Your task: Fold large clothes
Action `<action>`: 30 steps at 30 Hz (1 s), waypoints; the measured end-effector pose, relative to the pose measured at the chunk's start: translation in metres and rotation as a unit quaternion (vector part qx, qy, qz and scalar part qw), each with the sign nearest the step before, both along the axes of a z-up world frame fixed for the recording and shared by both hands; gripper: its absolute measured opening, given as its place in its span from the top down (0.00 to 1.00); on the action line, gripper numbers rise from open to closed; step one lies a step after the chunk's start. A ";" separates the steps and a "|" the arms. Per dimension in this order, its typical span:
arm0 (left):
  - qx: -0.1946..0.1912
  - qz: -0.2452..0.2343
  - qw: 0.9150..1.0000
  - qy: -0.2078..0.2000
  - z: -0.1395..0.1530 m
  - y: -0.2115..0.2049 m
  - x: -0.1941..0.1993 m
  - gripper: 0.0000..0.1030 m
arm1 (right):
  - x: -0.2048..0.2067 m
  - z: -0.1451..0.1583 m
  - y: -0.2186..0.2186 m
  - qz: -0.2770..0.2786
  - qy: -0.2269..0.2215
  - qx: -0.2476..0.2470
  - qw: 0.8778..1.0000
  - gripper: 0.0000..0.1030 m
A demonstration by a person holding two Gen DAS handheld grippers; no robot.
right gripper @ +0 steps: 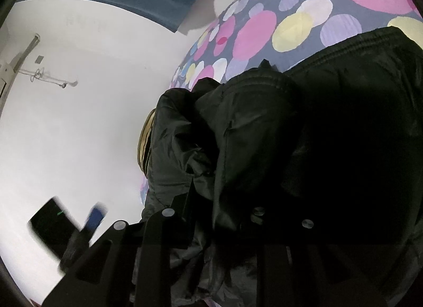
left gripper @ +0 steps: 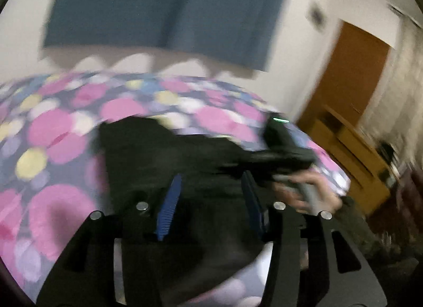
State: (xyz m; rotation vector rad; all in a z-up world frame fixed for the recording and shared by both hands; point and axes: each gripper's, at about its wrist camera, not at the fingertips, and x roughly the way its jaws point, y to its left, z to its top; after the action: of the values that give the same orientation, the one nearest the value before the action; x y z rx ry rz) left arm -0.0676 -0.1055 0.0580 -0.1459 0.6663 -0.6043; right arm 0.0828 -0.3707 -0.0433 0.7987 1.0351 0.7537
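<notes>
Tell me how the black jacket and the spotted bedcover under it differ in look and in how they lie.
The black jacket is one dark, slightly shiny colour; the bedcover is printed with pink, yellow, lilac and white circles on a grey-blue ground. The jacket is bunched and creased, with stitched ribbed edges; the bedcover lies spread fairly flat. The jacket lies on top and covers only part; the bedcover reaches well beyond it. Both are soft fabric on the same bed.

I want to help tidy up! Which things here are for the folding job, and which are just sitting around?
For the job:
- black jacket
- left gripper, open over the jacket
- right gripper, buried in jacket folds
- bedspread, which the jacket lies on

Just around:
- blue curtain
- wooden door
- wooden cabinet
- white wall
</notes>
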 end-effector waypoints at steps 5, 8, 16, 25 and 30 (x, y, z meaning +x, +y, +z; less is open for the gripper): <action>-0.022 0.058 0.993 0.100 -0.075 0.040 0.042 0.49 | -0.002 0.006 0.005 0.002 -0.006 -0.014 1.000 0.74; -0.038 0.057 0.993 0.093 -0.084 0.042 0.042 0.48 | -0.001 0.011 0.011 -0.002 -0.002 -0.035 0.999 0.47; -0.023 0.057 0.996 0.071 -0.084 0.036 0.039 0.48 | 0.007 0.022 0.051 0.029 -0.029 -0.116 0.992 0.74; -0.078 0.042 0.994 0.063 -0.061 0.040 0.032 0.48 | -0.025 0.081 -0.008 -0.024 -0.132 -0.120 0.984 0.86; -0.067 -0.005 0.996 0.065 -0.061 -0.002 0.035 0.47 | -0.036 0.053 -0.077 -0.075 -0.099 -0.117 0.985 0.85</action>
State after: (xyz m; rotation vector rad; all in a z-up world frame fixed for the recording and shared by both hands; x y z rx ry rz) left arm -0.0323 -0.1076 -0.0032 -0.3088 0.7522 -0.6523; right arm 0.0470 -0.4477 0.0096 0.5788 0.8557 0.5588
